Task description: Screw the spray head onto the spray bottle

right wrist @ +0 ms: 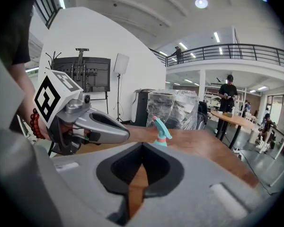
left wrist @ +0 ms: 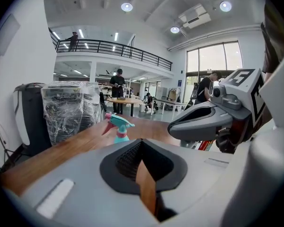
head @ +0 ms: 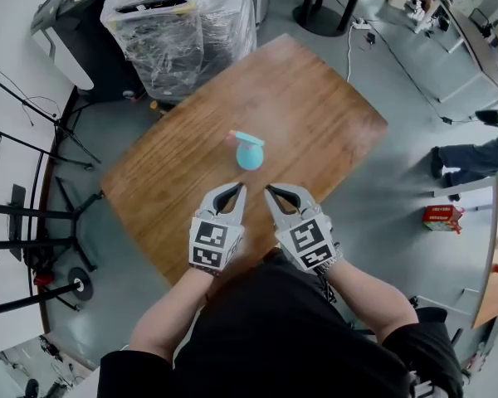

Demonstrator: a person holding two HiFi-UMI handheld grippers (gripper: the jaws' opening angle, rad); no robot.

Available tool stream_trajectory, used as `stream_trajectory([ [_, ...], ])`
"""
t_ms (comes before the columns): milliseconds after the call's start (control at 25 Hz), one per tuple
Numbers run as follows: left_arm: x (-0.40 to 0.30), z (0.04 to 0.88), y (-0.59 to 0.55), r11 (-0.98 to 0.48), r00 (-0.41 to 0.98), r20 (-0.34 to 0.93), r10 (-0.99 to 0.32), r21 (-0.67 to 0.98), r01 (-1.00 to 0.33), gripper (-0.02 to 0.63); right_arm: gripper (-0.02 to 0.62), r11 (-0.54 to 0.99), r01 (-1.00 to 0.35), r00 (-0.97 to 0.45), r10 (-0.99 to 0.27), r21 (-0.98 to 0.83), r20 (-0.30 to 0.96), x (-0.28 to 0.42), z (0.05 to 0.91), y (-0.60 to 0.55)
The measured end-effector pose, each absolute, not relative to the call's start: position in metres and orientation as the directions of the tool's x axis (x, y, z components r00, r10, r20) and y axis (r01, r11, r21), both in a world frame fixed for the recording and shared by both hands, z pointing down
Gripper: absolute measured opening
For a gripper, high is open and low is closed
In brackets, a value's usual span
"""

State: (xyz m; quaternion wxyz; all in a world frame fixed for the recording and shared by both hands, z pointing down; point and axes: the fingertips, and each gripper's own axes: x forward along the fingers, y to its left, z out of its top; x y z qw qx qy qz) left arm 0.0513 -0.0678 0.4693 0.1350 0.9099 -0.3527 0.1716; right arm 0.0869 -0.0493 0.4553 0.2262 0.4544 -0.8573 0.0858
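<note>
Found bottle (head: 249, 152) upright near the middle of the bench (head: 332, 123), teal, with head (head: 247, 139) sitting on its neck and pink trigger sticking out sideways; could not tell how tightly seated. Held left gripper (head: 240, 188) and right gripper (head: 268, 190) side by side over the bench's near edge, tips pointed toward the bottle and apart from it. Had both sets of jaws clenched, nothing between them. Saw wrapped bundle (head: 178, 23) on the floor beyond the bench.
</note>
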Motion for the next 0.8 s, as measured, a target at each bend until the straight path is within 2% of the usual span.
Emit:
stream_trajectory([
  [800,0.0533,0.4688,-0.0669,-0.710,0.688,0.410,-0.599,0.124,-0.693,0.012,-0.008,0.581,-0.811,-0.492,-0.741,0.068,0.457,0.0831,0.4519,-0.0516],
])
